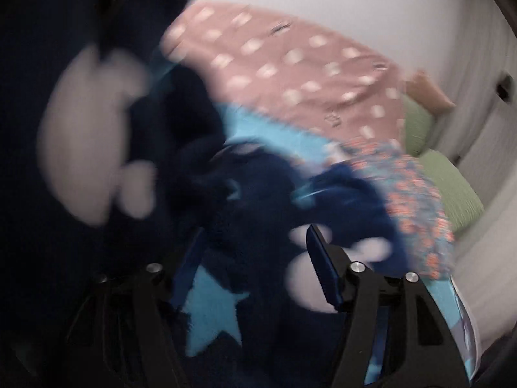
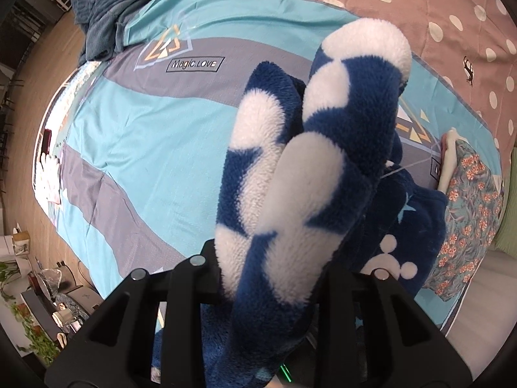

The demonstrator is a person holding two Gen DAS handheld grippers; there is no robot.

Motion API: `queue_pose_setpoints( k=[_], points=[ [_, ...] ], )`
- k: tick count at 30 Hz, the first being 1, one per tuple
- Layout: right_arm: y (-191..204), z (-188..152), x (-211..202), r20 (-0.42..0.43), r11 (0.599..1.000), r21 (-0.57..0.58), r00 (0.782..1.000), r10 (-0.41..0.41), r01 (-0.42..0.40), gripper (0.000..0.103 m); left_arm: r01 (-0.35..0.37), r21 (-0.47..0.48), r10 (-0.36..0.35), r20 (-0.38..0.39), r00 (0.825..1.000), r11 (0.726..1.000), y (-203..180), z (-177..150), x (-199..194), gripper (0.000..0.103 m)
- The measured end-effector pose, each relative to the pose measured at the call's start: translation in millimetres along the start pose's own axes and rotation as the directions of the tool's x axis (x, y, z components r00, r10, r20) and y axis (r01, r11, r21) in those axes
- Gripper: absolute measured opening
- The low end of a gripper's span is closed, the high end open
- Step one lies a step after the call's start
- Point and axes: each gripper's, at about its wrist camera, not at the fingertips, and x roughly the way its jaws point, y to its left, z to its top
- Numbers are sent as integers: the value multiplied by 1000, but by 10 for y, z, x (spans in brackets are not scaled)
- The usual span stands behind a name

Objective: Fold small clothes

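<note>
Bed covered by a turquoise-and-grey sheet [image 2: 155, 135] printed "Magic.LOVE", with a pink polka-dot quilt [image 2: 452, 16] along its far side, a teal blanket [image 2: 110, 9] bunched at one corner, a floral garment [image 2: 468, 207] near the opposite edge, and navy fleece clothing [image 2: 416, 226] just beside it.

My left wrist view is dim and heavily motion-smeared, with the fleece garment [image 1: 252, 200] and the dotted pink cover [image 1: 290, 64] reduced to streaks. My right wrist view is bright, evenly lit and sharp, though the bed [image 2: 145, 135] bulges and bends toward the dark circular rim.
</note>
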Motion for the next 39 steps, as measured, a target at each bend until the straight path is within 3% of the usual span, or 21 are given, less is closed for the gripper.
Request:
queue_pose_setpoints(
  k=[4,7,11,14,16,17,18,19,21,23,25,27,28,30,31,32,33,34,35,37,39],
  points=[
    [-195,-46,-73,7,993,44,994,110,-110,20,-108,83,109,-16,994,991,32,-130,161,61],
    [-206,-64,-169,43,994,27,993,106,-107,18,-150,135,153,-12,988,979,-74,-143,120,64],
    [-203,-85,-77,25,996,24,997,80,-80,18,-175,209,182,-15,983,962,-141,-184,64,69],
    [-193,-85,-36,27,997,13,997,78,-78,18,-129,247,143,-37,989,960,-177,-237,-145,73],
    [-228,-87,-33,30,997,14,997,76,-76,17,-34,375,65,-71,995,926,-239,-381,-376,77],
    [-249,-89,-34,26,997,11,997,72,-72,17,20,446,16,-77,997,895,-226,-500,-575,77],
    [-277,-97,-41,25,997,9,997,73,-73,17,90,490,-52,-92,994,867,-135,-642,-849,77],
    [-308,-110,-45,26,997,11,997,78,-78,17,129,495,-90,-102,991,860,-50,-720,-1009,77],
    [-389,-130,-45,30,995,16,995,94,-95,17,217,457,-201,-84,976,862,294,-871,-1517,77],
    [-455,-152,-28,32,993,15,993,114,-114,17,247,401,-271,2,963,882,643,-896,-1932,83],
    [-514,-175,-12,38,991,25,991,130,-131,17,186,348,-239,117,964,919,923,-765,-2133,91],
    [-569,-201,-1,43,988,35,988,146,-148,17,87,265,-156,250,956,960,1235,-545,-2169,98],
    [-593,-221,-3,46,987,39,987,155,-157,17,66,233,-128,263,956,970,1346,-447,-2105,99],
    [-614,-248,-18,51,986,41,986,160,-162,17,61,96,-80,210,974,993,1674,-153,-1723,99],
    [-626,-264,-28,54,986,43,986,160,-163,17,90,40,-95,172,980,995,1786,-68,-1569,97],
    [-635,-275,-32,55,985,46,985,161,-163,17,172,-54,-163,137,977,984,1928,43,-1344,96],
    [-645,-285,-36,54,985,50,986,160,-163,17,258,-111,-245,119,962,960,1987,106,-1192,93],
    [-655,-290,-38,54,985,54,986,160,-163,17,357,-142,-343,110,933,923,2033,123,-1124,92],
    [-666,-292,-38,55,985,57,986,160,-163,17,458,-126,-448,105,888,880,2006,122,-1103,92],
    [-700,-286,-37,55,985,66,986,159,-162,17,493,2,-490,121,863,870,1820,68,-1222,92],
    [-765,-274,-14,52,983,83,986,161,-165,17,474,182,-499,130,857,862,1593,-56,-1443,92]
  ],
)
